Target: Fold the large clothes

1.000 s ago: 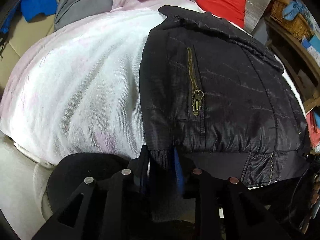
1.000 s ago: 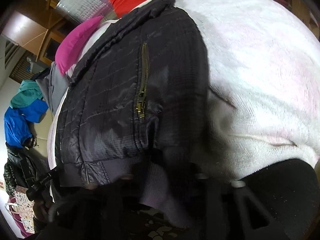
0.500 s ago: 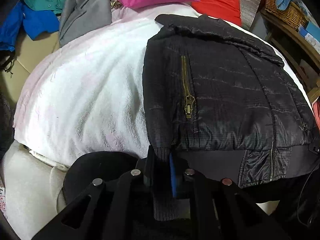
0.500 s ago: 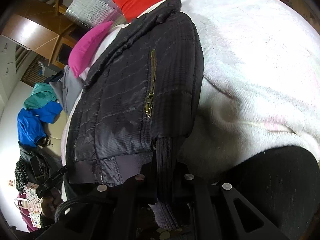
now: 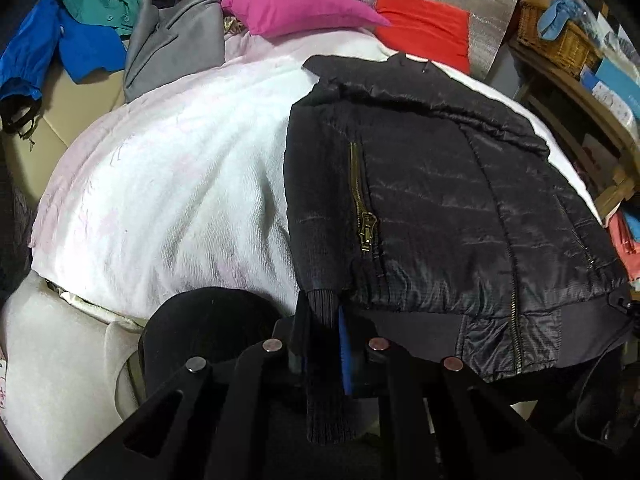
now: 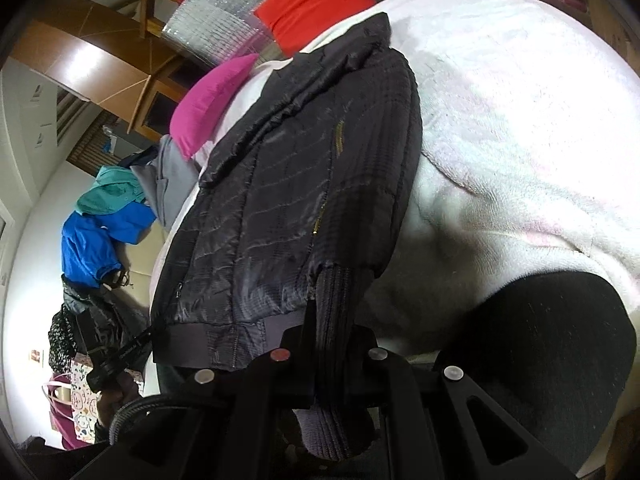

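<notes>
Left wrist view shows the left tool point(image 5: 322, 326) and right tool point(image 6: 332, 344) each pinching a ribbed cuff of the black quilted jacket point(image 5: 440, 208) lying on the white fleece-covered bed point(image 5: 168, 200), probably mid sleeve-fold, calling next for laying the cuffs across its front

Pink pillow point(image 5: 296, 8), red cushion point(image 5: 424, 32), wicker basket point(image 5: 556, 36)

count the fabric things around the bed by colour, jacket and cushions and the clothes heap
Black: 1, the quilted black jacket with brass zips
Pink: 1, the magenta cushion
Red: 1, the red cushion
Grey: 1, the grey garment
Blue: 1, the bright blue jacket
Teal: 1, the teal garment
White: 1, the fluffy white blanket
Total: 7
</notes>
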A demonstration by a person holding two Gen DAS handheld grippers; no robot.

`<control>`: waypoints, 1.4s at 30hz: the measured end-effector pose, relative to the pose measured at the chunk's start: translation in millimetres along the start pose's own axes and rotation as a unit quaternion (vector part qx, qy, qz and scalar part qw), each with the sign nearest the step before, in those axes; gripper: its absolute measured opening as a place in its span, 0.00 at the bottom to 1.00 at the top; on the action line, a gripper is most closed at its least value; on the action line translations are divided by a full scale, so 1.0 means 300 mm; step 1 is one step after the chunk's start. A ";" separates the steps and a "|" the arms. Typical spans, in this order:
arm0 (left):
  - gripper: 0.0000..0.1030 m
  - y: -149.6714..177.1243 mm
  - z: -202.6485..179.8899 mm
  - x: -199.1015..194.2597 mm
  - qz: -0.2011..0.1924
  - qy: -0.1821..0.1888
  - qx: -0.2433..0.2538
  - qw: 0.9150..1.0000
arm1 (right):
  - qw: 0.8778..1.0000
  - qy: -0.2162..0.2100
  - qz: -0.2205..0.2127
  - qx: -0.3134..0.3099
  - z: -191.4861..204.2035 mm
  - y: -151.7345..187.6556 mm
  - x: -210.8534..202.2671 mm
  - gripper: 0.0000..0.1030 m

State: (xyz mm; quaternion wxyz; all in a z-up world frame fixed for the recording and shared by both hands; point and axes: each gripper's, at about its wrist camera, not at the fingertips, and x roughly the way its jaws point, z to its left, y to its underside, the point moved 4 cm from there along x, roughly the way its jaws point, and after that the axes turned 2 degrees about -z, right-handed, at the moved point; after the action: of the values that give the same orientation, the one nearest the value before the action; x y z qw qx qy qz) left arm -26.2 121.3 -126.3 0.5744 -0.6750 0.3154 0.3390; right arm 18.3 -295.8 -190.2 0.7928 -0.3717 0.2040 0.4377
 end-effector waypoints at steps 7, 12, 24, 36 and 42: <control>0.11 -0.077 -0.004 -0.036 -0.015 0.018 -0.012 1.000 | 0.999 -0.032 -0.010 -0.001 0.018 -0.047 -0.034 0.09; 0.11 -0.143 -0.025 -0.063 -0.037 0.025 -0.016 0.999 | 0.998 -0.060 -0.033 -0.004 0.042 -0.099 -0.060 0.09; 0.11 -0.139 -0.037 -0.118 -0.059 0.025 -0.019 0.998 | 0.996 -0.070 -0.054 -0.005 0.084 -0.121 -0.098 0.09; 0.11 -0.103 -0.013 -0.178 -0.075 0.028 -0.022 0.997 | 0.995 -0.068 -0.066 -0.016 0.085 -0.088 -0.144 0.09; 0.11 -0.103 0.000 -0.193 -0.076 0.032 -0.025 0.996 | 0.995 -0.068 -0.070 -0.021 0.092 -0.088 -0.173 0.09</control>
State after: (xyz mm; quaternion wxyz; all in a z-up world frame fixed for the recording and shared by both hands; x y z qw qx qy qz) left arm -34.0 127.9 -61.4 0.5715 -0.7215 0.2726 0.2803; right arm 13.0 -311.8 -127.9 0.8256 -0.3705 0.1138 0.4101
